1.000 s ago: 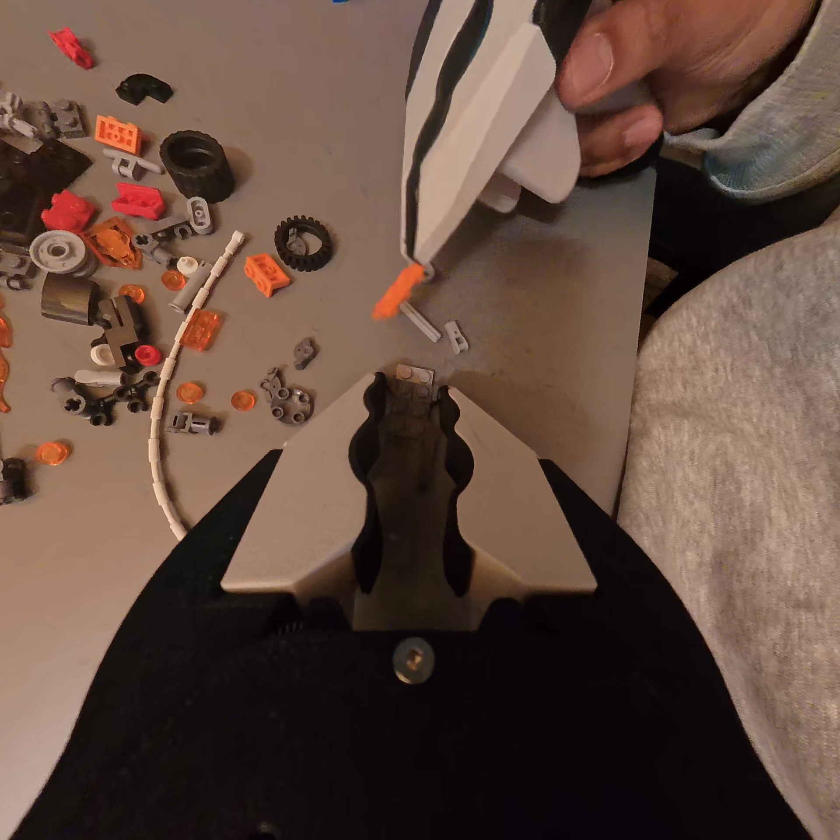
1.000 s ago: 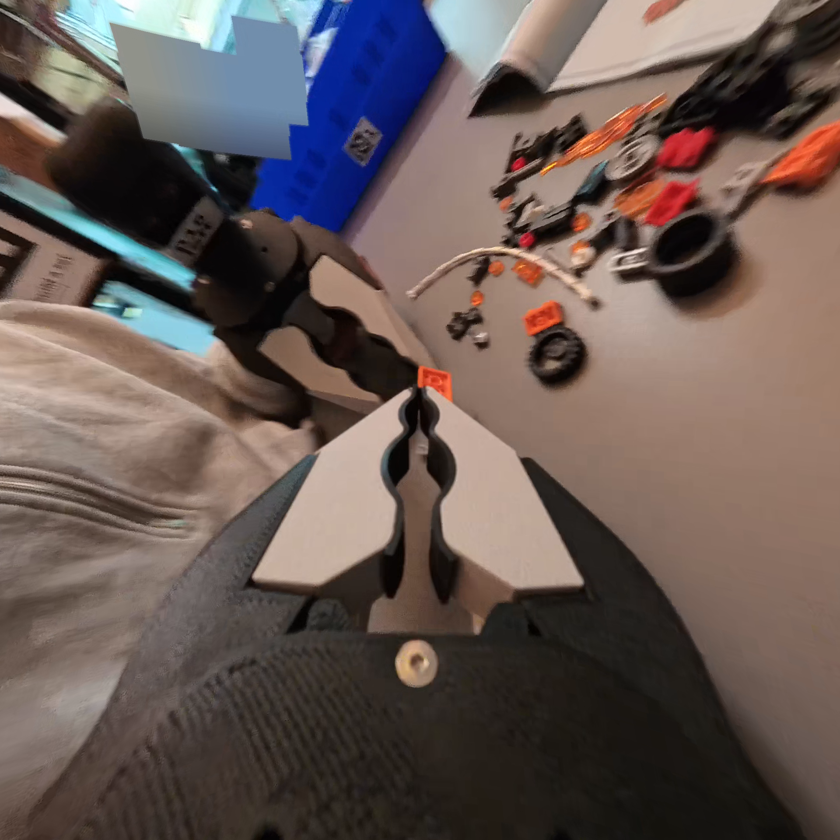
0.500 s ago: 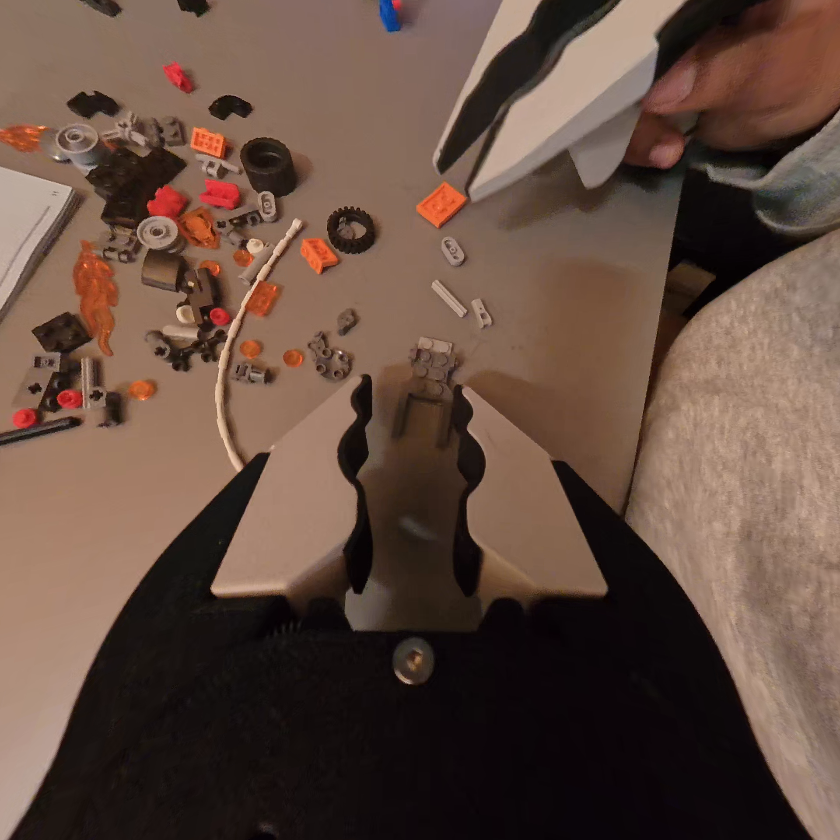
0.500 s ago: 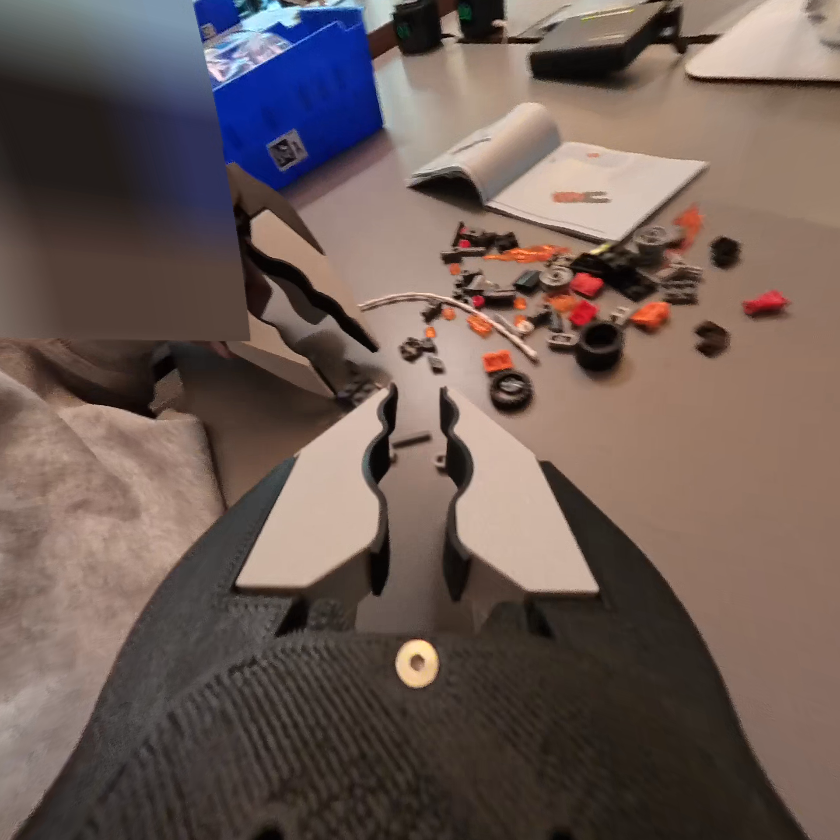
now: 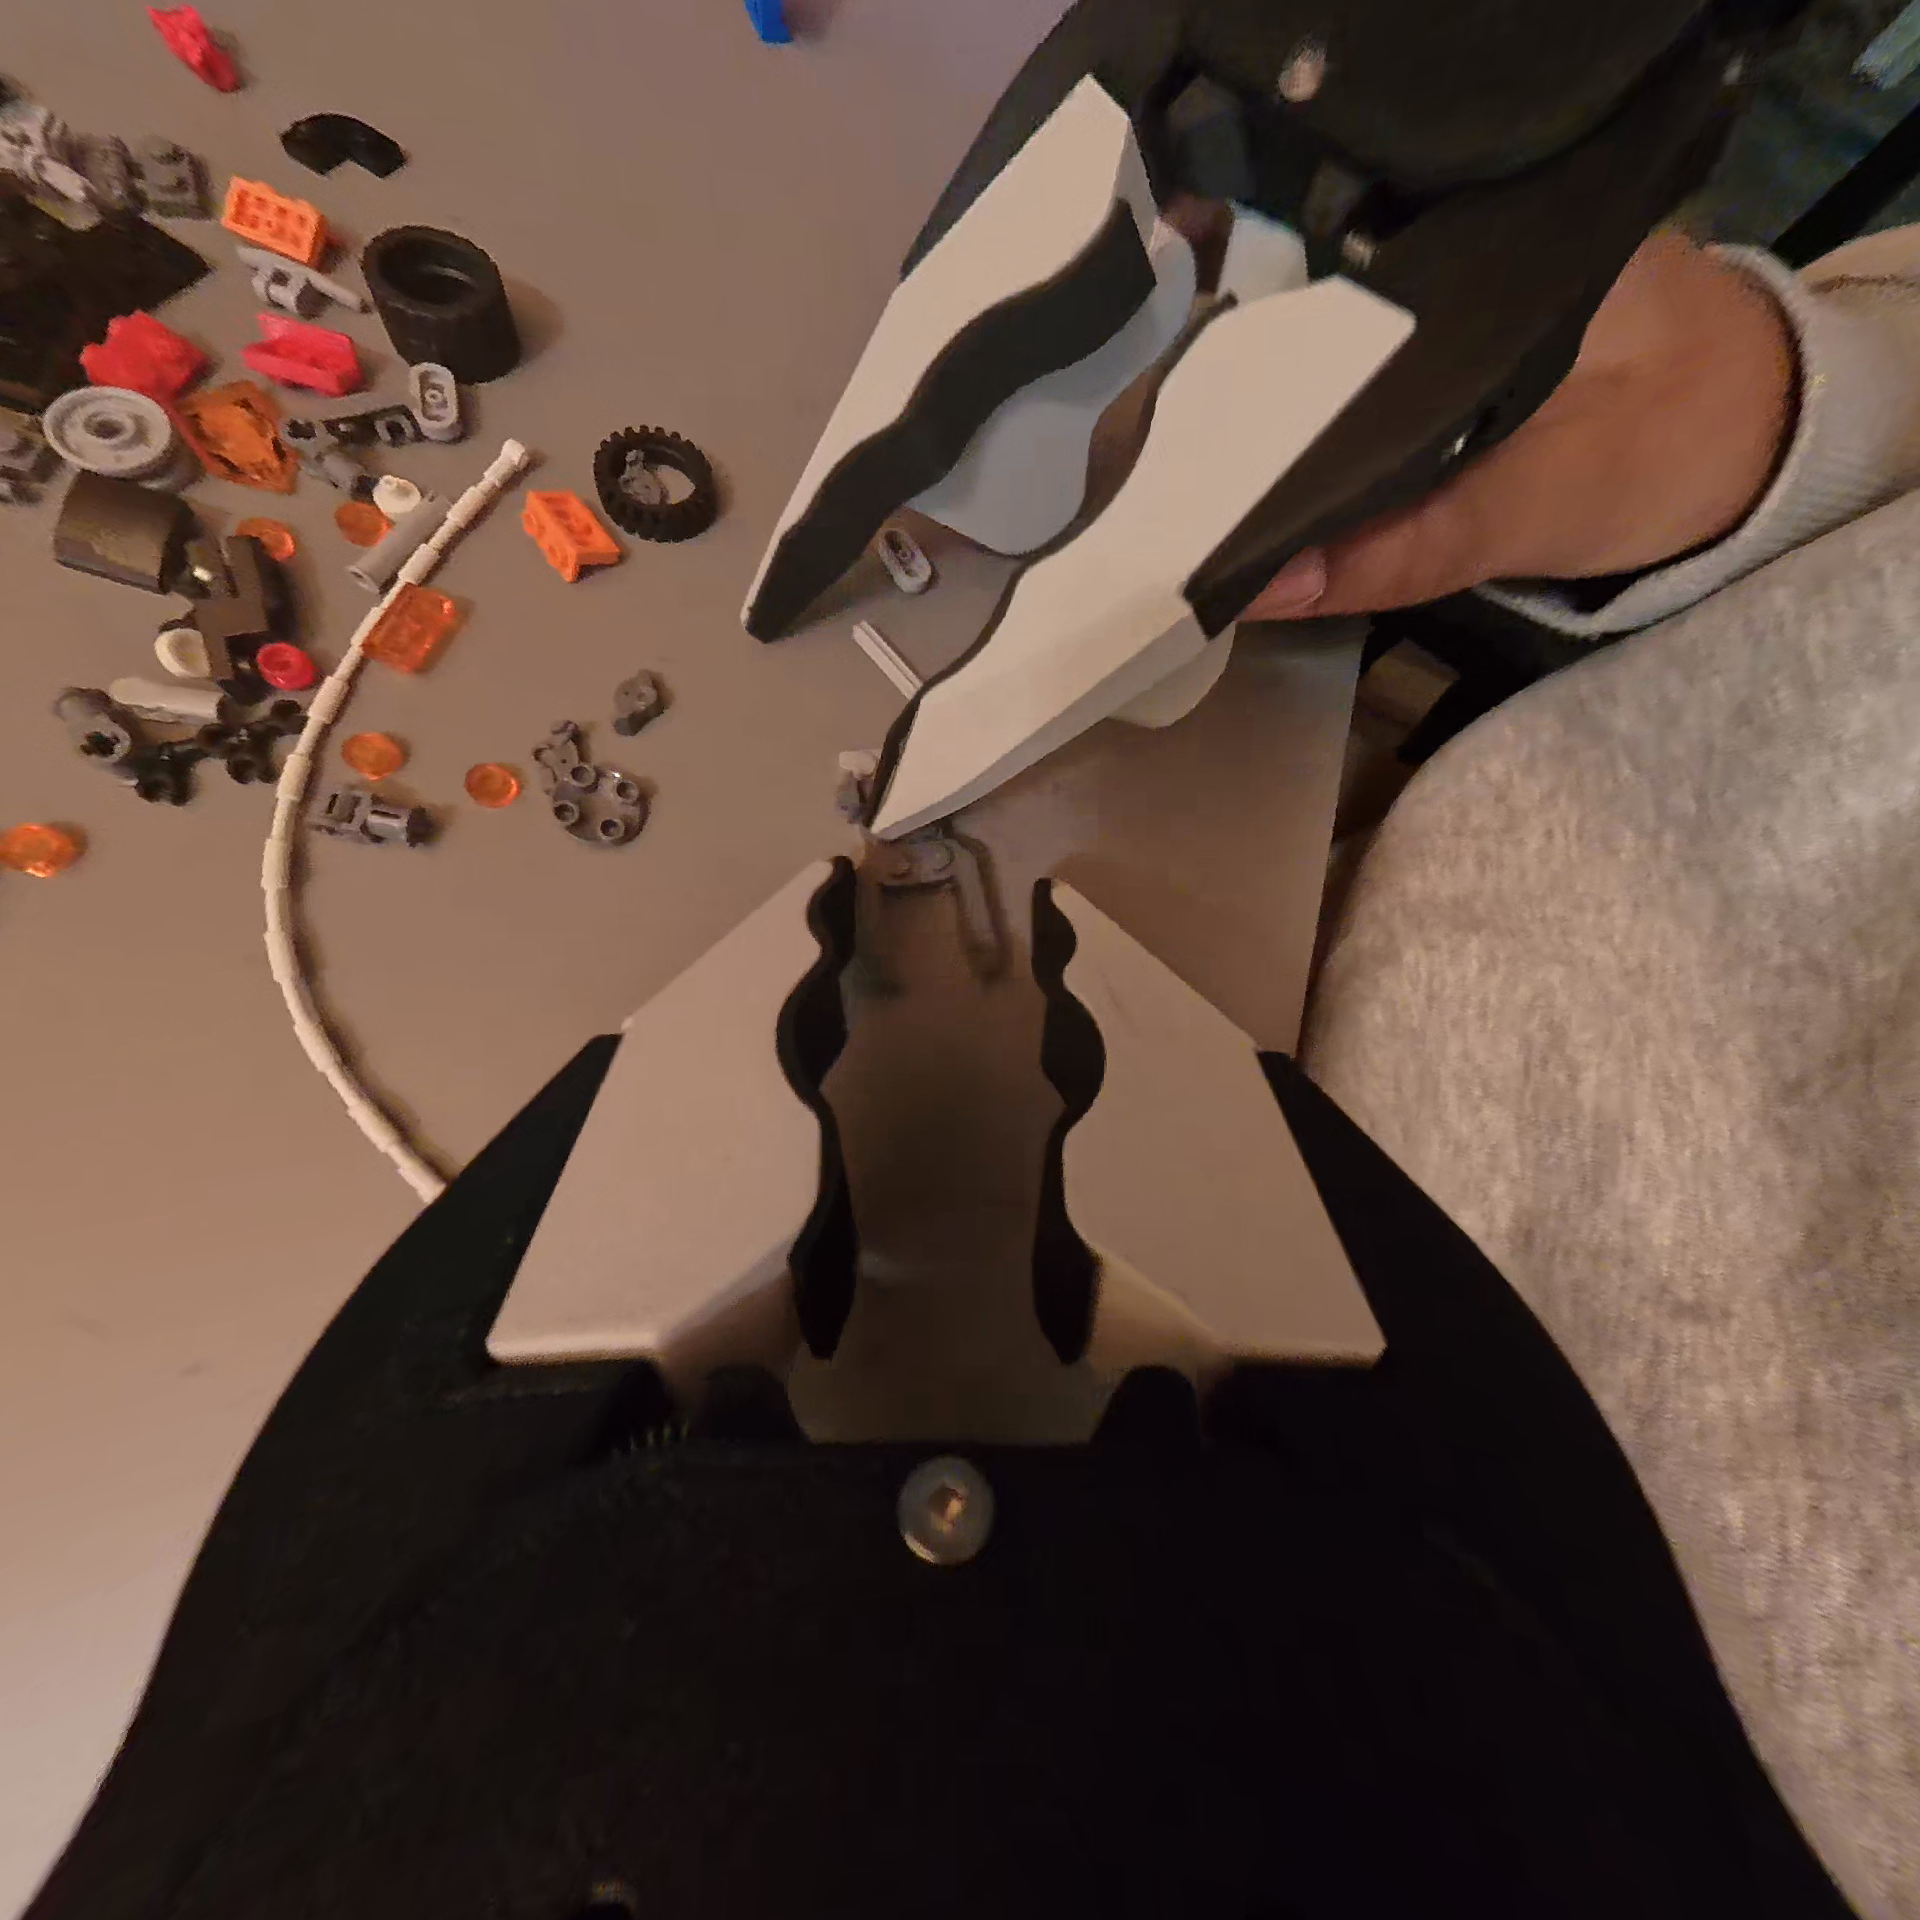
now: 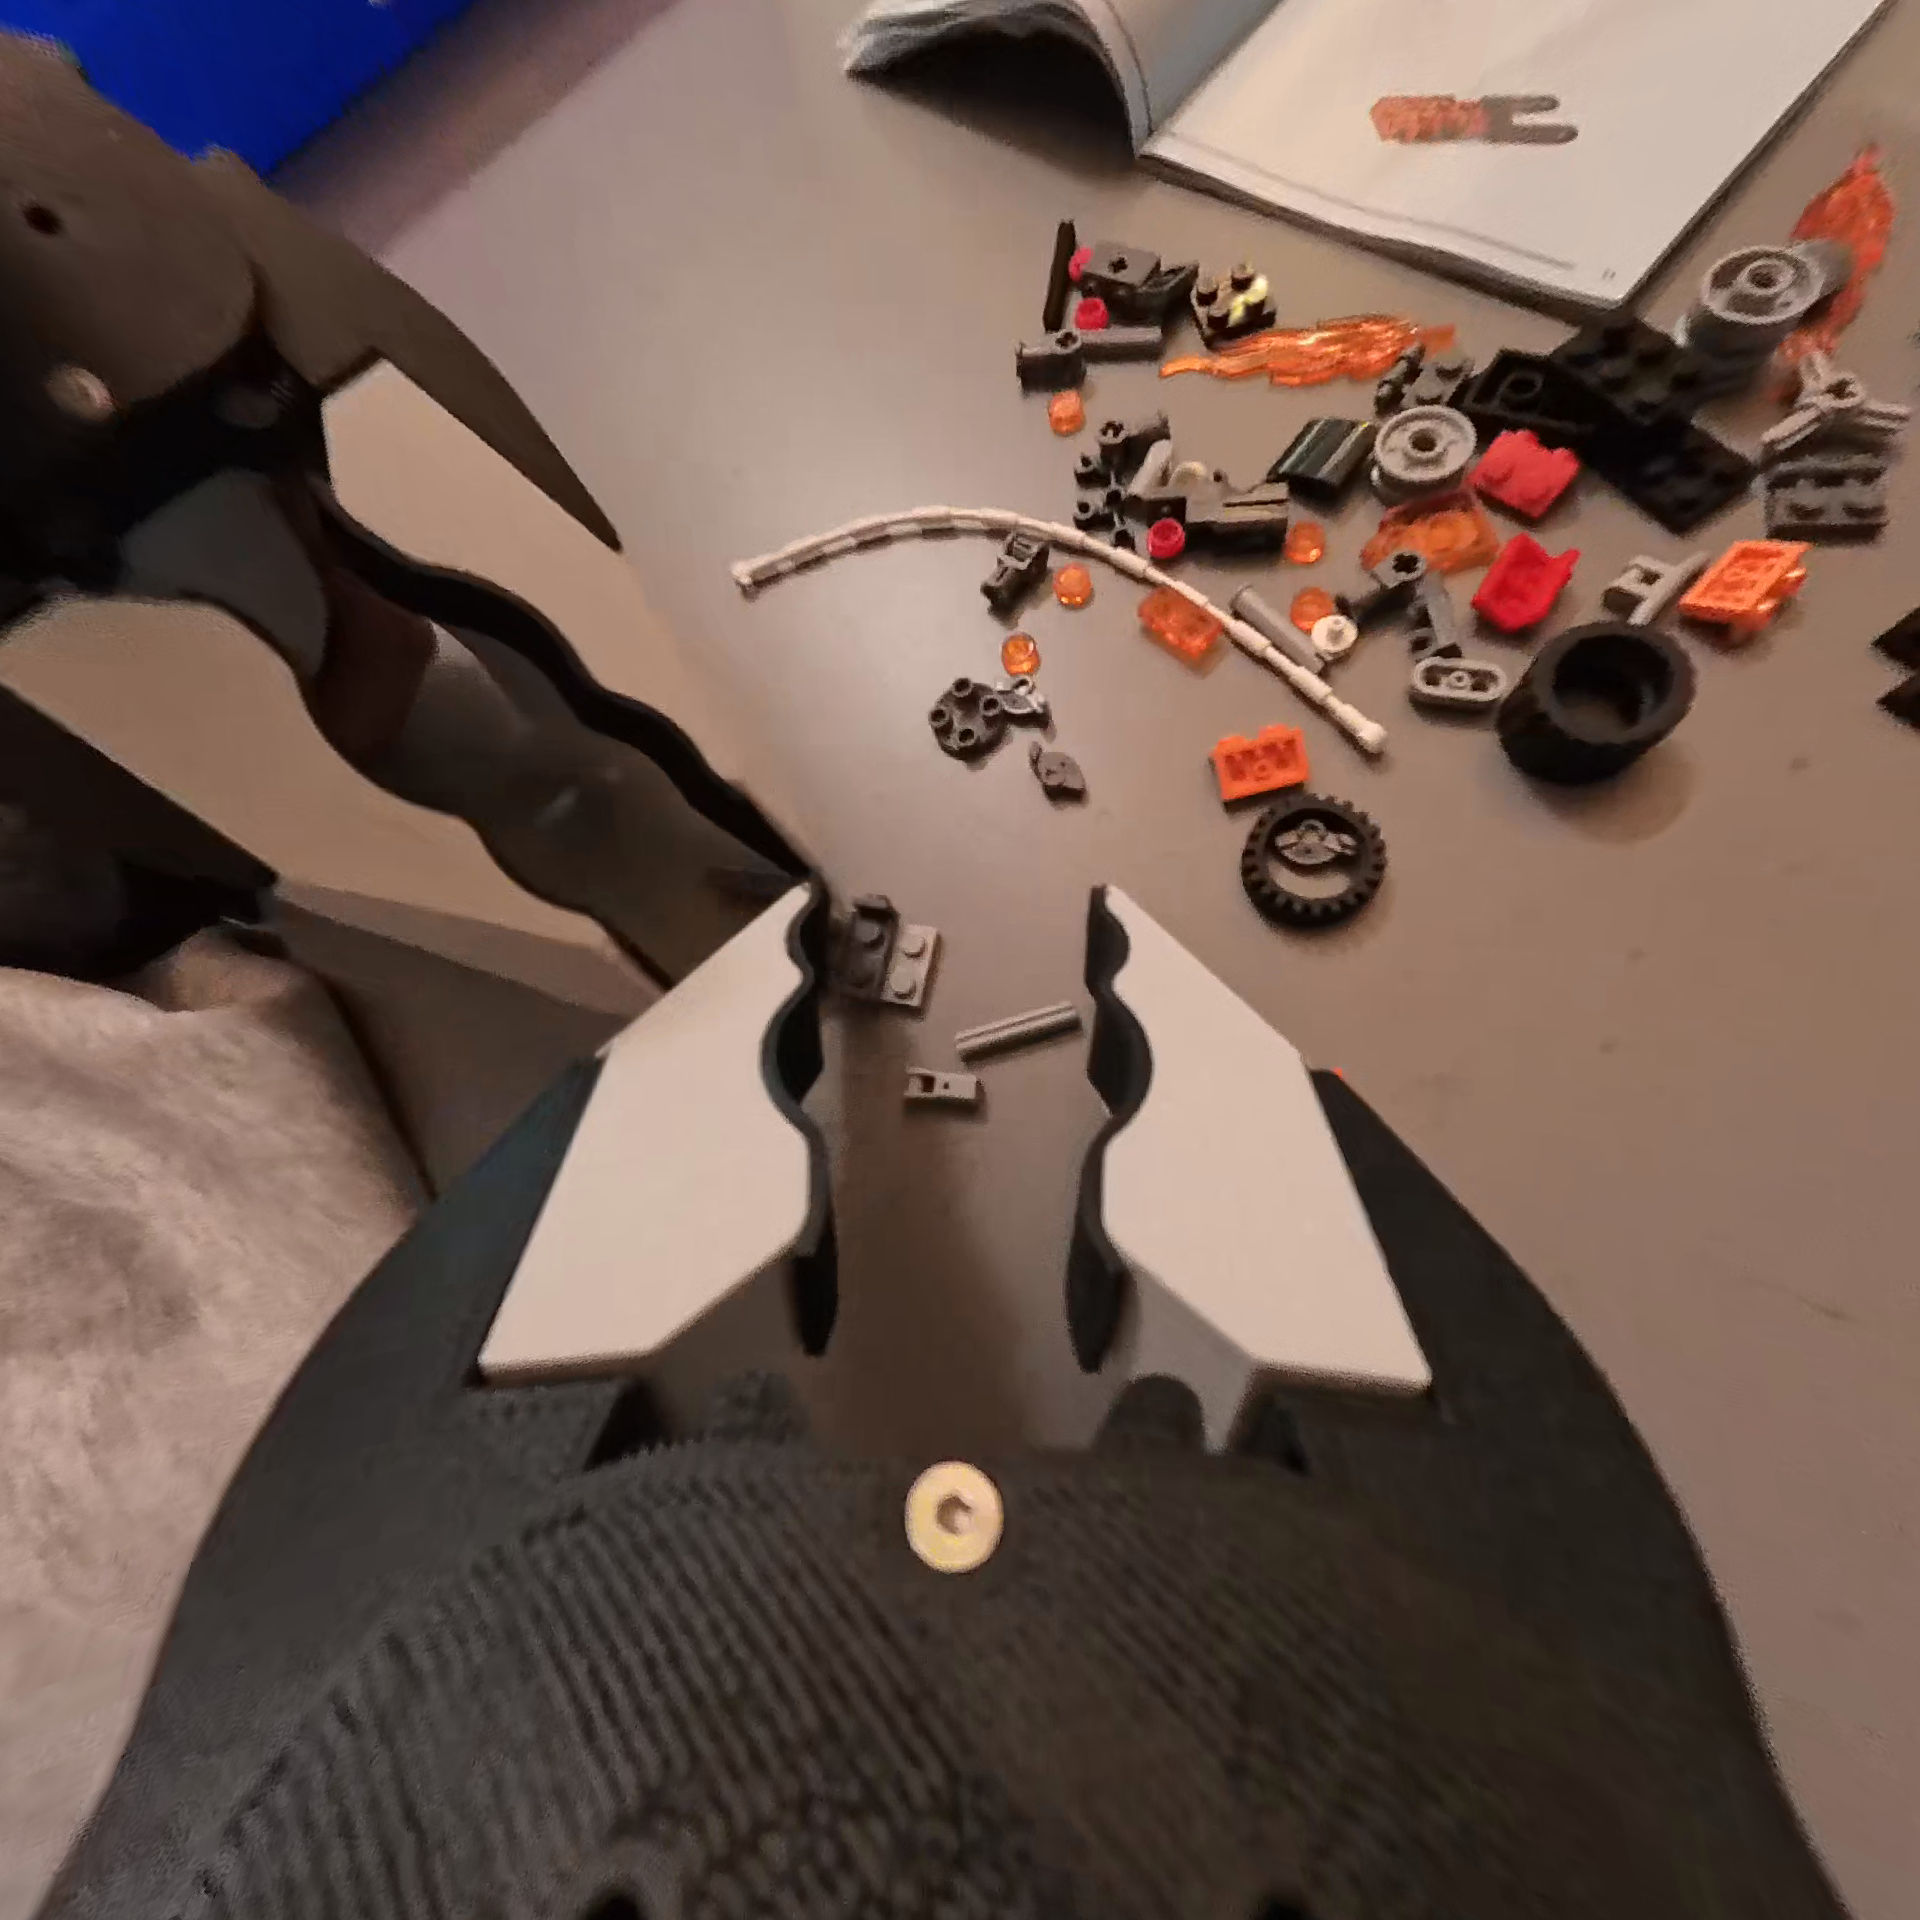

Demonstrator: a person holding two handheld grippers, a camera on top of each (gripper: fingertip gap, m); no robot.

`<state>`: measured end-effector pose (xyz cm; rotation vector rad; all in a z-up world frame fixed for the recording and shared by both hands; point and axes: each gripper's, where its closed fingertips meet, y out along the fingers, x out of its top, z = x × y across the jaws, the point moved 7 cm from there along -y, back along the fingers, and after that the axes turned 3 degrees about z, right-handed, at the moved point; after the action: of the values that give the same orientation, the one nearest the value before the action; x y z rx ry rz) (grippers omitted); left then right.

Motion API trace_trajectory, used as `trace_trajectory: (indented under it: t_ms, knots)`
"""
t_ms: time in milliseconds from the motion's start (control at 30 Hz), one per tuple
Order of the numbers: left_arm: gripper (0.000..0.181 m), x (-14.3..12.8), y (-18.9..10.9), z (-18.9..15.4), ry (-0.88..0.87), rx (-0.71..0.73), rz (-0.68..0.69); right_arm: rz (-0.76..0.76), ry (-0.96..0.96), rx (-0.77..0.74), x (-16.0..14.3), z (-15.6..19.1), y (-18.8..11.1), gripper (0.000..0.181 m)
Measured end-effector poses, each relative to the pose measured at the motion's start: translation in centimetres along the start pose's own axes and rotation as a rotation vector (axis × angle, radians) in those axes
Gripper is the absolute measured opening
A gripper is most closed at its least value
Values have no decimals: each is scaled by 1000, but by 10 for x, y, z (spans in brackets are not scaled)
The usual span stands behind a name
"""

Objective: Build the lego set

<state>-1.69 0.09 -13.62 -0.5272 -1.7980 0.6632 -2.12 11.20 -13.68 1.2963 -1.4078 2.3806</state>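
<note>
A small grey Lego assembly [image 5: 930, 868] lies on the table near its front edge, at the tips of my left gripper [image 5: 940, 883], which is open and empty. In the right wrist view the assembly [image 6: 894, 961] sits just inside the left finger of my right gripper [image 6: 951, 899], which is also open and empty. The right gripper [image 5: 821, 722] reaches in from the upper right, one fingertip at the assembly. The left gripper [image 6: 707, 707] shows at the left. A short grey axle [image 6: 1013, 1029] and a tiny grey piece [image 6: 940, 1086] lie between the right fingers.
Loose orange, red, black and grey pieces are scattered across the table, with a wide black tyre [image 5: 442, 301], a small tyre [image 6: 1311, 857] and a white flexible hose [image 5: 312, 831]. An open booklet [image 6: 1455, 135] lies at the back. The table edge [image 5: 1330, 779] and a grey-clothed lap [image 5: 1610, 1039] are to the right.
The left gripper opened and let go of the grey assembly, which now lies on the table. The right gripper let go of an orange plate, opened wide and moved down to the assembly.
</note>
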Motion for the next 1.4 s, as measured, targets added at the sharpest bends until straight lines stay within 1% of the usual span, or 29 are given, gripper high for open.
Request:
trace_trajectory:
  t_ms: [33, 100, 167, 200, 267, 333, 400, 467, 533, 600, 733, 900, 1100, 1267, 1400]
  knots:
    - [27, 0, -1, 1, -15, -3, -9, 10, -28, -31, 0, 1, 1, 46]
    - [22, 1, -3, 4, -42, -19, -26, 29, -78, -79, 0, 3, 1, 47]
    - [23, 0, -3, 5, -65, -39, -23, 45, -121, -95, 1, 6, 1, 47]
    - [23, -1, -2, 5, -73, -40, -17, 44, -140, -100, 2, 6, 0, 44]
    - [24, -1, -2, 6, -75, -37, -9, -8, -163, -90, 6, 9, -8, 38]
    - [25, -1, -1, 5, -72, -38, -2, -55, -174, -75, 11, 12, -19, 27]
    - [25, -2, 0, 5, -77, -43, 9, -18, -177, -73, 10, 13, -24, 22]
    - [25, -2, 1, 6, -82, -51, 16, 48, -161, -61, 5, 15, -23, 17]
    - [26, -2, 1, 6, -89, -58, 18, 83, -135, -37, 3, 19, -19, 13]
    - [26, -2, 1, 6, -98, -69, 19, 96, -115, -22, 4, 23, -16, 15]
    - [26, -3, 1, 6, -109, -93, 14, 139, -125, -59, 5, 22, -12, 18]
    - [26, -3, 0, 5, -114, -107, 7, 192, -120, -38, 2, 23, -6, 21]
    - [25, -3, 0, 4, -117, -120, 10, 233, -144, -14, 4, 25, -2, 14]
    - [25, -4, 1, 3, -116, -128, 21, 299, -107, 19, 6, 23, -1, 14]
    - [25, -4, 1, 3, -118, -131, 19, 357, -131, 13, 9, 24, 0, 14]
